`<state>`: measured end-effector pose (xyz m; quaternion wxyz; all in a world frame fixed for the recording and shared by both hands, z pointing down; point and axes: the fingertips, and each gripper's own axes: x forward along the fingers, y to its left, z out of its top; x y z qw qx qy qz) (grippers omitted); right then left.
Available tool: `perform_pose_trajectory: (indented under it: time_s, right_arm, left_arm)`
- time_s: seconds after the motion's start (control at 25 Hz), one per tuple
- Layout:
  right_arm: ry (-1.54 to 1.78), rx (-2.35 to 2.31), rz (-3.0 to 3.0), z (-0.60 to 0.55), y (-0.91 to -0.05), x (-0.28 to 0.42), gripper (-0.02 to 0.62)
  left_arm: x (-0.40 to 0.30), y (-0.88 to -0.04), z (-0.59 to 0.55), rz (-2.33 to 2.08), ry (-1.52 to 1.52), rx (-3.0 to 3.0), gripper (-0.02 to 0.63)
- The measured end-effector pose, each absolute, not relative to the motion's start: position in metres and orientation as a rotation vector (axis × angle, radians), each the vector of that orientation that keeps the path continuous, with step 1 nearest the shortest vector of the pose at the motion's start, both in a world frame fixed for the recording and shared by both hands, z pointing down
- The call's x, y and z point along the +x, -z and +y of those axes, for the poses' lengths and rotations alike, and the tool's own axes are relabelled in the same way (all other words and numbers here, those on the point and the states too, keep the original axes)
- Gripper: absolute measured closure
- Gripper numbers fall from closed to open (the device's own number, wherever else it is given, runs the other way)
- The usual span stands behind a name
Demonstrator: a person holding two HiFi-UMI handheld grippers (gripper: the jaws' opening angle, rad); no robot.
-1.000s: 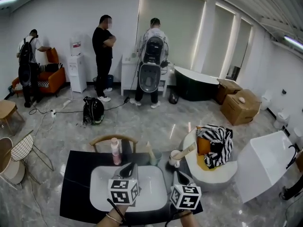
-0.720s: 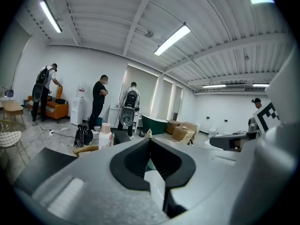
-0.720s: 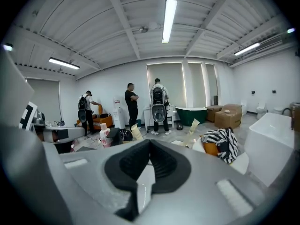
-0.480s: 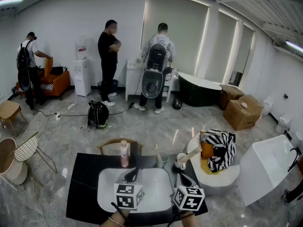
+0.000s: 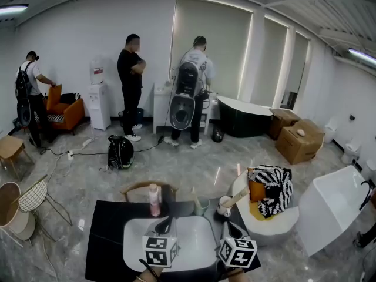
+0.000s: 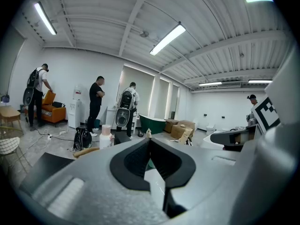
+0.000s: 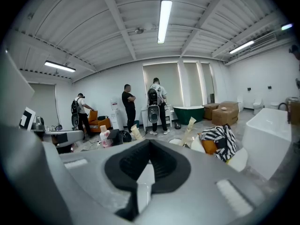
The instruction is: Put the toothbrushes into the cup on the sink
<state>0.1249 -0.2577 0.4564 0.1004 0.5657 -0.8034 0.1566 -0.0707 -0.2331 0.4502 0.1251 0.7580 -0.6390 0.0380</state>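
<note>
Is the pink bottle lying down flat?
No, the pink bottle stands upright on the black counter, just behind the white sink.

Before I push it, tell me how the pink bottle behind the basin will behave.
The pink bottle stands tall and narrow on the black counter, so a push near the cap would probably tip it. It looks like smooth plastic, likely light and somewhat slippery.

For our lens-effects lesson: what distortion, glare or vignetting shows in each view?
Head view: fisheye curves the walls, and the polished floor shows bright reflections. Left gripper view: black circular vignette, ceiling lamp blown out. Right gripper view: same vignette.
</note>
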Motion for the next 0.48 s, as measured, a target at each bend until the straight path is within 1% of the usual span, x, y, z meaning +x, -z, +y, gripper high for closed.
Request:
perform_pose_trajectory:
  time_s: [0.48]
  right_arm:
    - [-0.430, 1.681, -2.367, -0.2653, -0.4553, 0.1281, 0.593]
  left_arm:
    - [-0.0751, -0.4490, -0.2396, -1.876, -0.082, 2.204, 0.598]
